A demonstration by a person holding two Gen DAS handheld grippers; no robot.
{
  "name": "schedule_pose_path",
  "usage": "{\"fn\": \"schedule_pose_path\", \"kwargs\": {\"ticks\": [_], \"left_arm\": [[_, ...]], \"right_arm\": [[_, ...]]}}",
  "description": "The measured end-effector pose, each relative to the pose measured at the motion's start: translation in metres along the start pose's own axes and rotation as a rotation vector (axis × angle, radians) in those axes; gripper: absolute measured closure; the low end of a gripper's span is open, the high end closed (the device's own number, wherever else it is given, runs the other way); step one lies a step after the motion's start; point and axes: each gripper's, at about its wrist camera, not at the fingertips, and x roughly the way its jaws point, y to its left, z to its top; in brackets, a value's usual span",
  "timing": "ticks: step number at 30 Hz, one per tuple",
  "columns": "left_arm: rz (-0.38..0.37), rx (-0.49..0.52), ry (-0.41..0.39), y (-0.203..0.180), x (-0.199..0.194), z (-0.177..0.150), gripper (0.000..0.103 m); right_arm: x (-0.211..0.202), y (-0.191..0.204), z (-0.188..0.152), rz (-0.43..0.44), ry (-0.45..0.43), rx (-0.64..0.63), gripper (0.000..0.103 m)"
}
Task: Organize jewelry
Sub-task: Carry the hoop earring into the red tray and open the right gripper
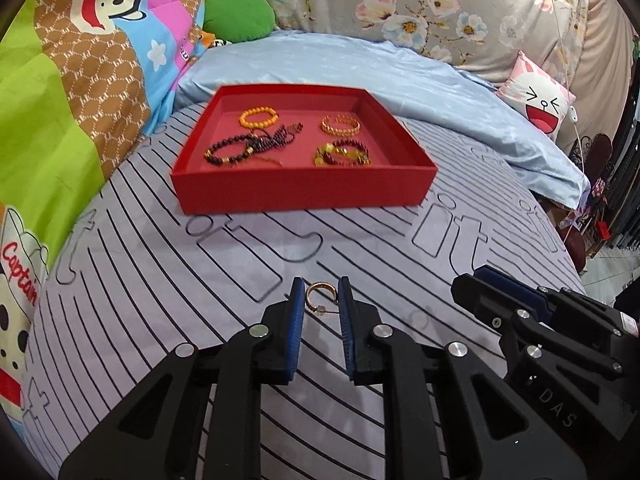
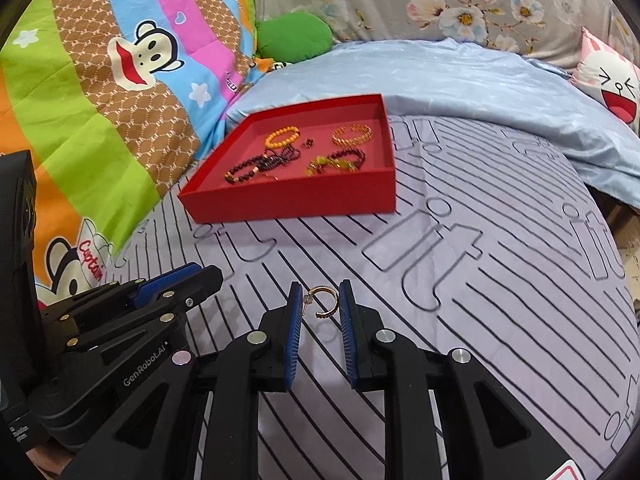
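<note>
Nearest, our left gripper (image 1: pixel 319 300) and right gripper (image 2: pixel 320 300) each have jaws spread around a gold hoop earring (image 1: pixel 316 295), (image 2: pixel 325 300); contact unclear, so held or not, we cannot tell. Both hover over the striped bedsheet (image 1: pixel 360 248). Farther off, the red tray (image 1: pixel 304 194) already holds four bracelets (image 1: pixel 258 117). Earrings left to stow, we judge.

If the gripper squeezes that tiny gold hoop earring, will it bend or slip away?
The gold hoop earring looks like thin metal, so it probably stays stiff, though a hard squeeze might bend its fine post. It seems tiny and light, and its smooth round rim could slip or twist between the left gripper's pads.
</note>
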Motion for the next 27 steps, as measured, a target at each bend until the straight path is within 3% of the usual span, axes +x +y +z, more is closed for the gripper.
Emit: {"fn": "schedule_pose_path", "kwargs": {"ticks": [12,27], "left_arm": [[0.014,-0.007,-0.079,0.014,-0.005,0.048,0.086],[0.028,-0.032,-0.106,0.033,0.035,0.115,0.086]], "right_arm": [[0.012,0.023,0.051,0.008,-0.067,-0.061,0.085],[0.059,0.025,0.117,-0.007,-0.097,-0.100,0.085]]}}
